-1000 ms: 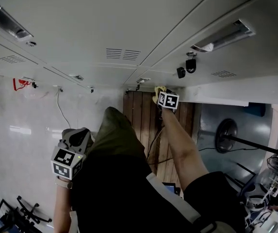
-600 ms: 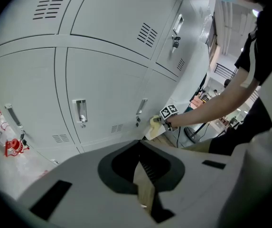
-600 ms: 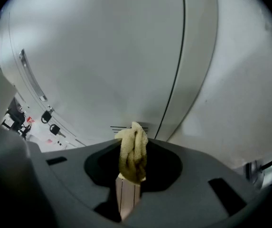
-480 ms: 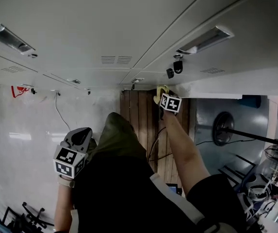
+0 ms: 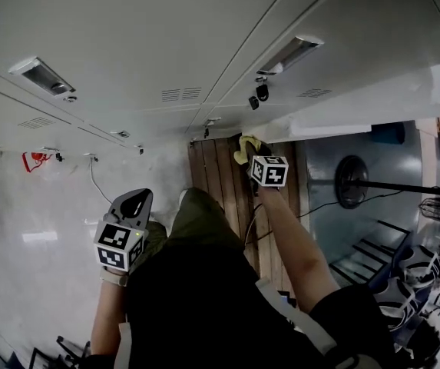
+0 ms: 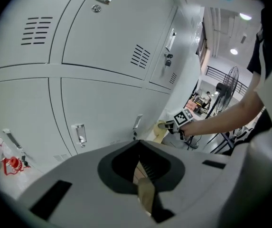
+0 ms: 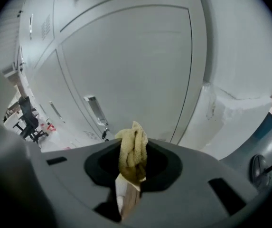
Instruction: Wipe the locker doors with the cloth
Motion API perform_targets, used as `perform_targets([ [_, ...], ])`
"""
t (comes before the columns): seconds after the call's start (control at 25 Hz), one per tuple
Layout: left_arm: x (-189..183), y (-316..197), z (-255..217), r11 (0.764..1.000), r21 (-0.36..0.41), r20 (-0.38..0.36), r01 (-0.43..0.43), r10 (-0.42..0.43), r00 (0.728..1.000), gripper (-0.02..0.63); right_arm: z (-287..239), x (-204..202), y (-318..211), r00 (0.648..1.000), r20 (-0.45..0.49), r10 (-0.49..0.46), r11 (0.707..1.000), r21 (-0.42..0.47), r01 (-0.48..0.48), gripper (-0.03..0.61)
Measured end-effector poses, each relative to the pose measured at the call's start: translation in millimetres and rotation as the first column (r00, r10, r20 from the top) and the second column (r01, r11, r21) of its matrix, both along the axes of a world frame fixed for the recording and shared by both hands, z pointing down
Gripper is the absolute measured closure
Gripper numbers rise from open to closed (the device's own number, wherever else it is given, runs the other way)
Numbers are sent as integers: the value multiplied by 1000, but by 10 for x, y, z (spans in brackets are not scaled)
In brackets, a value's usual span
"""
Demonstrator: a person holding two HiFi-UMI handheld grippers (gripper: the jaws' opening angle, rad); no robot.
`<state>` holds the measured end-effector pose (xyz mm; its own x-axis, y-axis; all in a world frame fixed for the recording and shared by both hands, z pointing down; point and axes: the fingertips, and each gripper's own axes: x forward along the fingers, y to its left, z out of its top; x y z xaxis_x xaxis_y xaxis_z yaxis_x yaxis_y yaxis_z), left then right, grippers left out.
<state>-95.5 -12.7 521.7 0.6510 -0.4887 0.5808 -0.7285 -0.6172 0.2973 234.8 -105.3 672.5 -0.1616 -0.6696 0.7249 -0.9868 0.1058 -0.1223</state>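
Jaws of our right gripper (image 7: pixel 130 177) were clamped together on the yellow cloth (image 7: pixel 133 148), which was bunched into a wad and stuck out past the tips toward the locker doors (image 7: pixel 126 56). Those of our left gripper (image 6: pixel 143 179) were pressed together with nothing between them.

The left gripper was held back from the locker doors, apart from them and pointing at their lower row. The right gripper was reached out low, with the forearm (image 5: pixel 289 241) stretched toward the foot of the locker doors. From the left gripper view the cloth lay at the bottom of a lower door. We could not tell whether it touched the panel or stopped just short. From the right gripper view the wad stood in front of a pale grey lower door, beside the seam between two doors and to the right of that door's latch handle (image 7: pixel 95 109).

Farther off, a wooden floor (image 5: pixel 223 183) met the base of the locker doors. Beyond the far end of the locker doors stood a pedestal fan (image 6: pixel 228 82), well apart from them.
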Motion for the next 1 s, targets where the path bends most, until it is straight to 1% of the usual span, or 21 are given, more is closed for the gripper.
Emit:
perform_targets([
  [0.16, -52, -77, -191, 999, 42, -16, -25, 26, 1000, 604, -447, -325, 181, 998, 61, -10, 998, 58, 7, 491],
  [0.28, -75, -106, -332, 997, 68, -32, -43, 45, 998, 604, -838, -621, 318, 995, 95, -35, 994, 111, 25, 491],
  [0.44, -90, -138, -557, 992, 118, -72, -53, 61, 996, 604, -1398, -1073, 503, 984, 160, -76, 981, 191, 45, 491],
  [0.52, -96, -146, -673, 989, 139, -93, -59, 72, 993, 604, -1647, -1311, 598, 978, 178, -107, 971, 229, 64, 491],
  [0.72, -119, -170, -988, 973, 222, -141, -71, 104, 985, 604, -2206, -1802, 790, 958, 188, -218, 933, 328, 149, 491],
  [0.88, -159, -175, -1249, 952, 293, -157, -82, 133, 979, 604, -2624, -2014, 910, 946, 170, -277, 898, 396, 192, 491],
  [1.0, -188, -152, -1387, 944, 315, -161, -97, 154, 975, 604, -2894, -2122, 997, 936, 162, -312, 871, 443, 214, 491],
])
